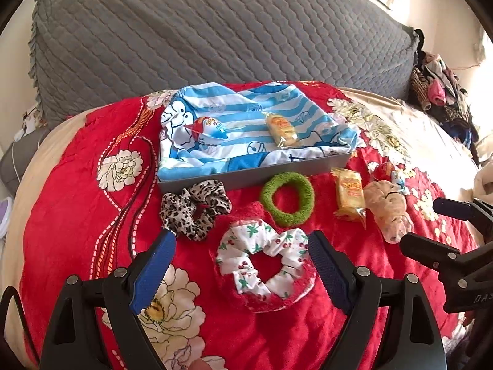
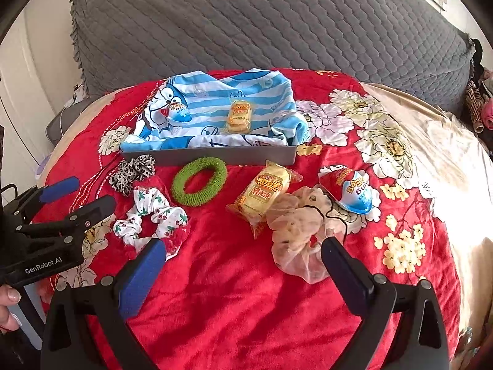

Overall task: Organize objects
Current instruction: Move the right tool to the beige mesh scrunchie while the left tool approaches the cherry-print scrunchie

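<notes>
A grey tray (image 1: pixel 246 176) (image 2: pixel 215 156) lined with a blue striped cloth (image 1: pixel 246 117) holds a snack packet (image 1: pixel 282 130) (image 2: pixel 239 115) and an egg-shaped treat (image 1: pixel 209 128) (image 2: pixel 178 112). In front of it on the red blanket lie a leopard scrunchie (image 1: pixel 194 206) (image 2: pixel 131 171), a green scrunchie (image 1: pixel 288 199) (image 2: pixel 198 182), a cherry-print scrunchie (image 1: pixel 265 260) (image 2: pixel 151 219), a second snack packet (image 1: pixel 349 195) (image 2: pixel 263 195), a beige scrunchie (image 1: pixel 389 209) (image 2: pixel 300 231) and a second egg treat (image 2: pixel 351 189). My left gripper (image 1: pixel 240 246) stands open above the cherry-print scrunchie. My right gripper (image 2: pixel 243 249) is open, its right finger over the beige scrunchie.
A grey quilted headboard cushion (image 1: pixel 215 30) rises behind the tray. A pile of clothes (image 1: pixel 440 92) sits at the far right. The red flowered blanket (image 2: pixel 246 293) covers the bed, with cream bedding (image 2: pixel 446 154) to the right. A hand (image 2: pixel 7 302) holds the left gripper's body.
</notes>
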A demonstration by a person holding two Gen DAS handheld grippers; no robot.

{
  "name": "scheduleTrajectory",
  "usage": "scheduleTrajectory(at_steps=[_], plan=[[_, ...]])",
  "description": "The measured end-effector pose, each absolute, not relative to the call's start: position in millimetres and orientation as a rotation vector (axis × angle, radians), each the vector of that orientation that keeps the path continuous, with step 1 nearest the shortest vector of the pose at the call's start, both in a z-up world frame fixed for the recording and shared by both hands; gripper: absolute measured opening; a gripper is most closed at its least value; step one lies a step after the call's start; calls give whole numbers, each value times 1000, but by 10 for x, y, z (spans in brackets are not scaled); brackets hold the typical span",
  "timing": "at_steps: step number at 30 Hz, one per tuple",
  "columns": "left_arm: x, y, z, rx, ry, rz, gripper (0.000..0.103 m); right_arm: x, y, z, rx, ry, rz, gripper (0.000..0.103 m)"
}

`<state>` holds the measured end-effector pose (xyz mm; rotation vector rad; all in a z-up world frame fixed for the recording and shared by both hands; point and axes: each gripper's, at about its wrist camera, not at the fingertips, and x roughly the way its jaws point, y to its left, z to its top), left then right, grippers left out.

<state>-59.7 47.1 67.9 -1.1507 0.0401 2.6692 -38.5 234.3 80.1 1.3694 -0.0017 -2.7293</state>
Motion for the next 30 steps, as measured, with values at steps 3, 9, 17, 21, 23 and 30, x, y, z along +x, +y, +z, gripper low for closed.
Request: scheduleTrajectory(at_steps=[3, 9, 17, 21, 23, 30], plan=[[-569, 495, 679, -1148, 49, 2666, 88, -343, 2383, 823, 1368, -1, -2735, 102], [-505, 558, 651, -1147, 71, 2652, 88, -295, 2471, 846, 1368, -12, -2747, 102], [-514, 641, 568, -1155, 79, 2638, 88, -317, 2553, 766, 1393, -31, -2740, 102], [-537, 650, 520, -1165, 78, 2634, 88, -322, 2581, 693, 1406, -24, -2740, 102], [-551, 653, 487, -1173, 82, 2635, 88, -336, 2597, 670, 1411, -25, -2741, 102], [-578, 654, 388, -1191, 89, 2625, 88, -381, 2667, 608, 1427, -30, -2749, 102]])
